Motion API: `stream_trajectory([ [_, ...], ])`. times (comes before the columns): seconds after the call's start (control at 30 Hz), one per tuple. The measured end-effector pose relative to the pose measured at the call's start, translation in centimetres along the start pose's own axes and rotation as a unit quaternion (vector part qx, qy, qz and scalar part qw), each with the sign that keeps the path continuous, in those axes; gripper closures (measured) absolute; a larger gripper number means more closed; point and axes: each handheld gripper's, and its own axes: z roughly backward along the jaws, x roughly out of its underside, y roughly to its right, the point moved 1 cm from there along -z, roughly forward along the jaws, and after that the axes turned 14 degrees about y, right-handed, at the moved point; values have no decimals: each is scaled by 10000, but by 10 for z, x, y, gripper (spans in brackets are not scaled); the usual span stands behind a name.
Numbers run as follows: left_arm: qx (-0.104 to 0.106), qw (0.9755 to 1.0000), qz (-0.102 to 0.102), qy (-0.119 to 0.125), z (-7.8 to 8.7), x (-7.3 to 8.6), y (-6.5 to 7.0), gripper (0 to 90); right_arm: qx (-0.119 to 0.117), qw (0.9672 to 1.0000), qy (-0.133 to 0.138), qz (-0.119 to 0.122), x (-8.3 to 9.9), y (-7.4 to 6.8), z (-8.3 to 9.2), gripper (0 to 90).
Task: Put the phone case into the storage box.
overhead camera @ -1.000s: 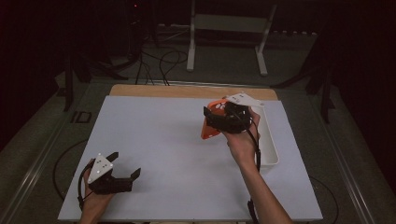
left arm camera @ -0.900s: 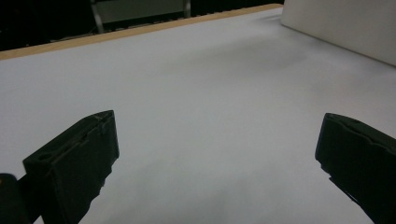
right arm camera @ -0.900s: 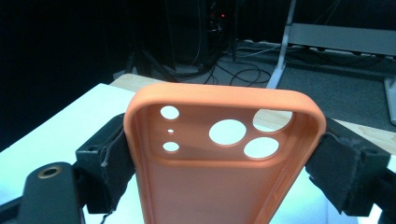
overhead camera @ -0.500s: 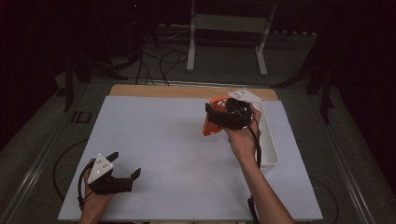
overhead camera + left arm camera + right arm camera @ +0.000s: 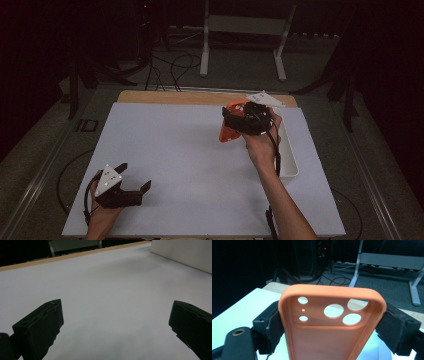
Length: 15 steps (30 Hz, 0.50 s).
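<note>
In the high view, my right gripper (image 5: 231, 125) sits right of centre in the upper half of the frame, raised above the white table surface (image 5: 190, 150). Its jaws are clamped on an orange, soft-looking plastic phone case (image 5: 231, 129), pressing its two long edges. In the right gripper view the case (image 5: 329, 322) takes up the middle of the frame with its hollow inner side toward the camera. Its camera cut-outs, three large round holes and three small ones, sit near the upper edge. My black padded fingers (image 5: 270, 325) touch the case at the left and right sides of that frame.

Just right of this hand in the high view lies a long white rectangular tray (image 5: 289, 155), along the right part of the table. What it holds, I cannot make out from here.

My left gripper (image 5: 134, 182) rests at the lower left of the high view, low on the table, well apart from the case. Its jaws stand wide apart with nothing between them. In the left gripper view, those fingers (image 5: 42, 325) frame only bare white surface.
</note>
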Motion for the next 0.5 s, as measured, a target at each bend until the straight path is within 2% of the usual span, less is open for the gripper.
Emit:
stream_trajectory([
  [0.5, -3, 10000, 0, 12, 0, 0, 1, 4, 101, 9999, -7, -59, 0, 9, -7, 159],
])
